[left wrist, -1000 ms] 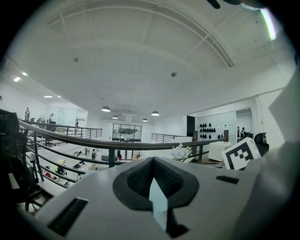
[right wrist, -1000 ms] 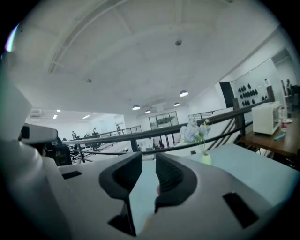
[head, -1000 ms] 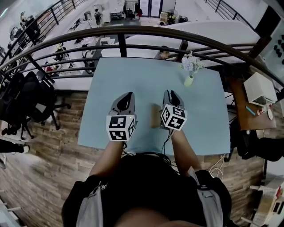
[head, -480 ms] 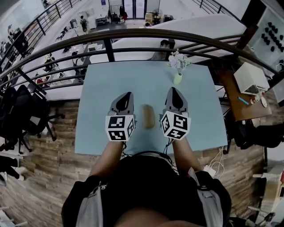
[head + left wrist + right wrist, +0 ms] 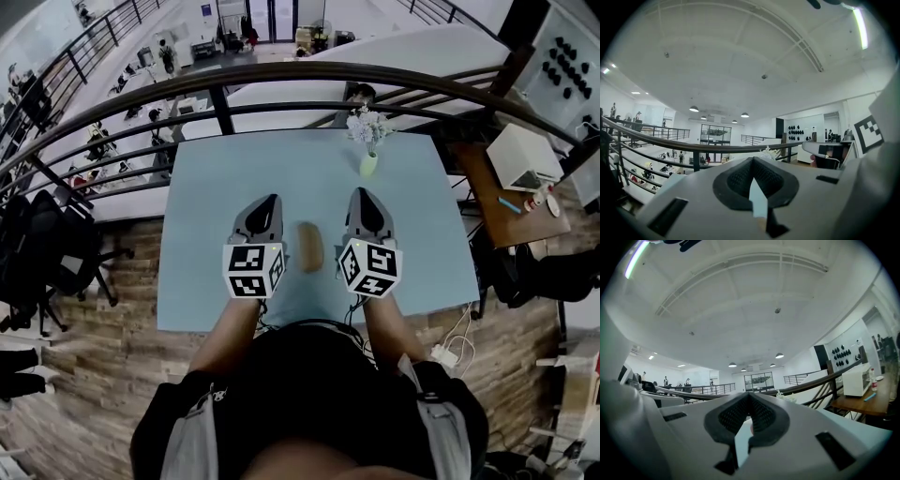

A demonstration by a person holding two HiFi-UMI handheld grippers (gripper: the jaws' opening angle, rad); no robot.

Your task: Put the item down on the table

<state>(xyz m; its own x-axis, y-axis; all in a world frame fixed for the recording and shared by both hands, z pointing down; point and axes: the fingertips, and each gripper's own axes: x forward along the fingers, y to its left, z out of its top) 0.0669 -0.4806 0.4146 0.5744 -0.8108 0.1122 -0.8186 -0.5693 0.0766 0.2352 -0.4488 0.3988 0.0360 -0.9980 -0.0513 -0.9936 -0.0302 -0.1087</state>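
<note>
the item lies flat on the table, free of both tools: just to the right of the left gripper and to the left of the right gripper, about midway between them. its long axis runs parallel to both. both grippers' jaws are pressed together on nothing. the item is a tan, rounded, loaf-like oblong.

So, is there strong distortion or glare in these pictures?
Head view: strong fisheye bends the railing into an arc; the table is evenly lit, without hard shadows. Left gripper view: black vignetted corners, and the ceiling light strip glares. Right gripper view: likewise.
</note>
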